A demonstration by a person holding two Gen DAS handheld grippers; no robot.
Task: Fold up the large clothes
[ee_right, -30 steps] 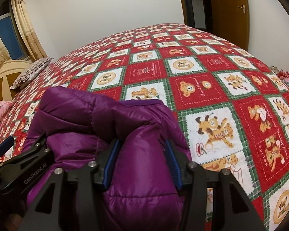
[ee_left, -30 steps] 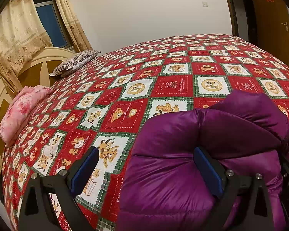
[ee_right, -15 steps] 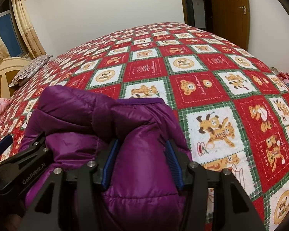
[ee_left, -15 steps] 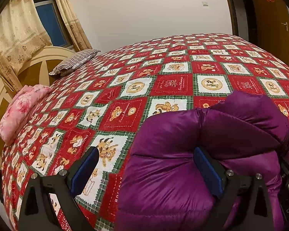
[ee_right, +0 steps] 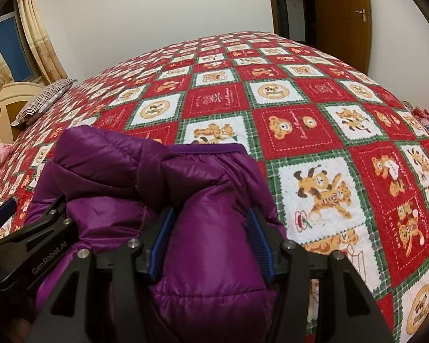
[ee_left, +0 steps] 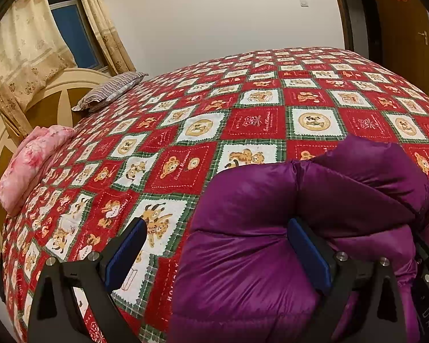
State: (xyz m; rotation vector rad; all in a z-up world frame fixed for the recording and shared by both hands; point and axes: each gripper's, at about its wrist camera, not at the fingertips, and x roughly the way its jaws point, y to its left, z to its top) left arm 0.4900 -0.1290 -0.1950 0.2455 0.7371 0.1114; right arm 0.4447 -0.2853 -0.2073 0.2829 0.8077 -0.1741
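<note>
A purple down jacket lies bunched and partly folded at the near edge of the bed. My left gripper is open wide. Its left pad hangs over the bedspread, its right pad rests against the jacket, and the jacket's left edge lies between them. In the right wrist view the same jacket has a puffy fold standing between the fingers of my right gripper. Both blue pads touch the fold while the jaws are opening. The left gripper's body shows at the lower left there.
The bed carries a red, white and green bear-patterned bedspread. A striped pillow and a pink folded quilt lie by the wooden headboard on the left. Curtains hang at the window; a wooden door is at the back right.
Both hands have kept still. The right gripper's jaws stand very slightly wider around the jacket fold than a second ago.
</note>
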